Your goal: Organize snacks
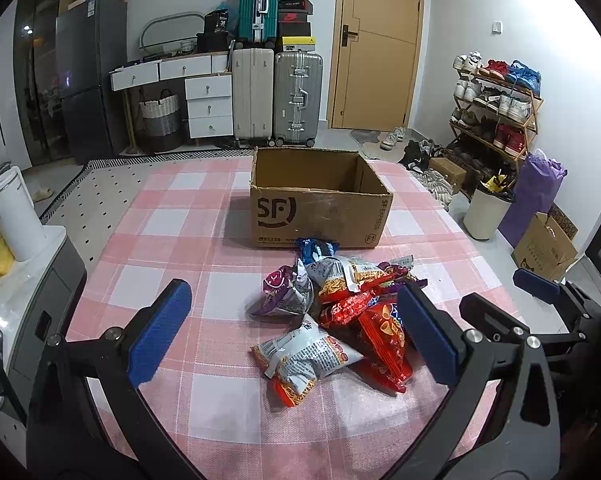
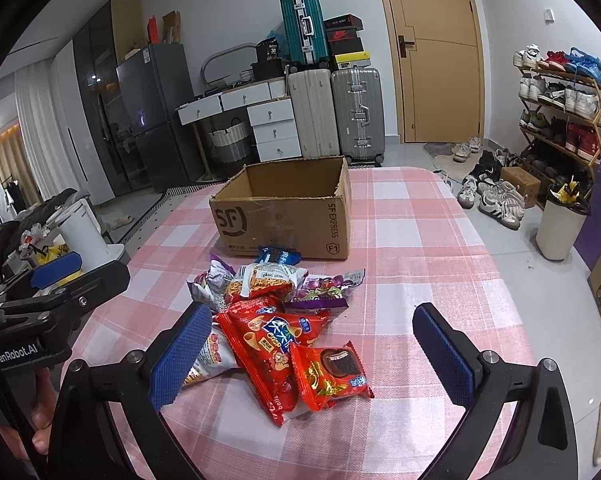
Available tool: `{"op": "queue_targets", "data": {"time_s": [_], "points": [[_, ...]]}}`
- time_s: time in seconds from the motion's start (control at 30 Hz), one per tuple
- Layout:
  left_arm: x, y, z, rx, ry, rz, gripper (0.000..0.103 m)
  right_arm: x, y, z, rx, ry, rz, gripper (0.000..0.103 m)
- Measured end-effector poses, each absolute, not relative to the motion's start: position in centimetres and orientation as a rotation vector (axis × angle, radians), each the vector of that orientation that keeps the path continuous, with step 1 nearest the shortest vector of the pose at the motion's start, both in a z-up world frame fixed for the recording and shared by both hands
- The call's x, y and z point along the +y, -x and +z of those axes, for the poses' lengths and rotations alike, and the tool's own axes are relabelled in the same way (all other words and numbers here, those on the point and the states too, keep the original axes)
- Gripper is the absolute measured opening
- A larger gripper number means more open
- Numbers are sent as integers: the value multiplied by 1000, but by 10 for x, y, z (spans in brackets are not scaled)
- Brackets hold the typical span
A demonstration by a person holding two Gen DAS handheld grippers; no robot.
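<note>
This is a lived-in home, apparently an entry or living area. Stacked suitcases (image 1: pixel 276 92) and a white drawer unit (image 1: pixel 208 106) line the wall beside a wooden door (image 1: pixel 376 44). A crowded shoe rack (image 1: pixel 494 108) stands nearby, beyond a table's pink checked cloth (image 1: pixel 172 240).

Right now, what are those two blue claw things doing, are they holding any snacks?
Left gripper: open, holding nothing, above the snack pile.
Right gripper: open, holding nothing, above the same pile.

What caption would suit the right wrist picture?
Open right gripper above a snack pile on the checked tablecloth, cardboard box behind.
</note>
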State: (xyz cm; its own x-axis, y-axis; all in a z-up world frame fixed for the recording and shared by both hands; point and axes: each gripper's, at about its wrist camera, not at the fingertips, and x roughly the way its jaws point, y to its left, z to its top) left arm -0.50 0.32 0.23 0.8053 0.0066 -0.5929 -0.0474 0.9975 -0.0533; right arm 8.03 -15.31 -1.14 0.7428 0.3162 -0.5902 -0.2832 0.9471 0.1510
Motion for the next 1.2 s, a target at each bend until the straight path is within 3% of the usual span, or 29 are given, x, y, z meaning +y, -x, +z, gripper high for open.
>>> {"op": "queue_targets", "data": {"time_s": [1.2], "points": [[4,7,-9,658,73,17,102,-151,-75,-12,656,-56,344,103]]}}
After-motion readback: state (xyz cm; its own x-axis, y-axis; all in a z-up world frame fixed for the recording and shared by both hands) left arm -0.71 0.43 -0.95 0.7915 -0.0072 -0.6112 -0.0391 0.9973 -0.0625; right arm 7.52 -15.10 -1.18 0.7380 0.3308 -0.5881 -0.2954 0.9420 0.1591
